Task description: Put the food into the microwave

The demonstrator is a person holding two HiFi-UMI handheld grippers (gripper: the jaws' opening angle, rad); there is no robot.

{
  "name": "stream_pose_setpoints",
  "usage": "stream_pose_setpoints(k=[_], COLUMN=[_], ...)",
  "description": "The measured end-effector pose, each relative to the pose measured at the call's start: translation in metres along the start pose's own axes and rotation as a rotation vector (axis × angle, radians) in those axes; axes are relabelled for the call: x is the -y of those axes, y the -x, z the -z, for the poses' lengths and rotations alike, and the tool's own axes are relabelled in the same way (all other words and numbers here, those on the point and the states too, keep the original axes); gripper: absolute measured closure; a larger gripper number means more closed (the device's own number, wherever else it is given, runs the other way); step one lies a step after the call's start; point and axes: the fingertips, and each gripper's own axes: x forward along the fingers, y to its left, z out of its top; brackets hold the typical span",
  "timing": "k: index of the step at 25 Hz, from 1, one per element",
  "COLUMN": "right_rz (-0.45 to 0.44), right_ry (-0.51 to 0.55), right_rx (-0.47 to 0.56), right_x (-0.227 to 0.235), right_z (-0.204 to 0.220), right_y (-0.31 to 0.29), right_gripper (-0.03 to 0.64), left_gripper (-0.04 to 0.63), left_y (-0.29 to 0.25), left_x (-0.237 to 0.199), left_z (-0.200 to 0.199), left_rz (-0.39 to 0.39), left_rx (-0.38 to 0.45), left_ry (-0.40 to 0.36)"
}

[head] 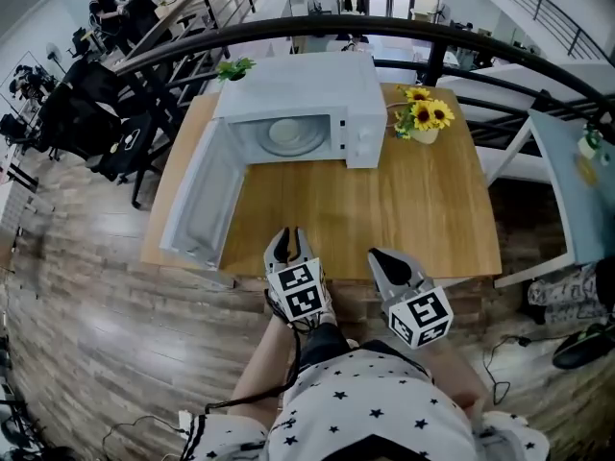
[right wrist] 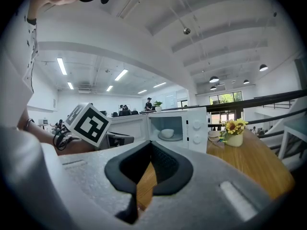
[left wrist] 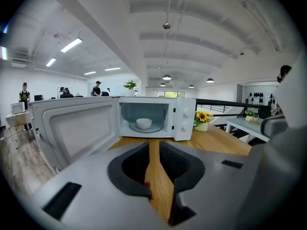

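A white microwave (head: 298, 89) (left wrist: 184, 119) (right wrist: 197, 128) stands at the far side of the wooden table (head: 384, 200). Its door (head: 197, 205) (left wrist: 76, 128) is swung wide open to the left. A small white bowl (left wrist: 144, 123) (right wrist: 167, 133) sits on the glass turntable (head: 293, 134) inside. My left gripper (head: 290, 243) (left wrist: 154, 145) hovers over the table's near edge, its jaws a narrow slit apart with nothing between them. Beside it, my right gripper (head: 384, 259) (right wrist: 151, 145) is shut and empty, pointing at the microwave.
A pot of sunflowers (head: 423, 118) (left wrist: 202, 119) (right wrist: 233, 131) stands right of the microwave, and a small green plant (head: 233, 67) sits behind its left corner. A black railing (head: 384, 27) curves behind the table. A white table (head: 567, 181) stands to the right.
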Motion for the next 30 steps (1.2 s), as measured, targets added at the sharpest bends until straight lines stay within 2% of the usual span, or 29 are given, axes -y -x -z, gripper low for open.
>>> stream_pose_setpoints(k=[4,16,30], right_rz=[0.005,0.029,0.046], right_ry=[0.005,-0.003,-0.025], right_rx=[0.016,0.037,0.043], right_x=[-0.008,-0.020,-0.034], right_z=[0.005,0.014,0.021], right_y=[0.018,0.054,0.064], right_gripper=[0.611,0.611,0.611], left_gripper=[0.560,0.586,0.588], left_y=[0.027,0.091,0.115], left_x=[0.005,0.019,0.015], left_z=[0.013,0.022,0.025], left_rz=[0.019,0.066,0.107], left_rx=[0.011,0.046,0.048], left_ry=[0.015,0.035,0.039])
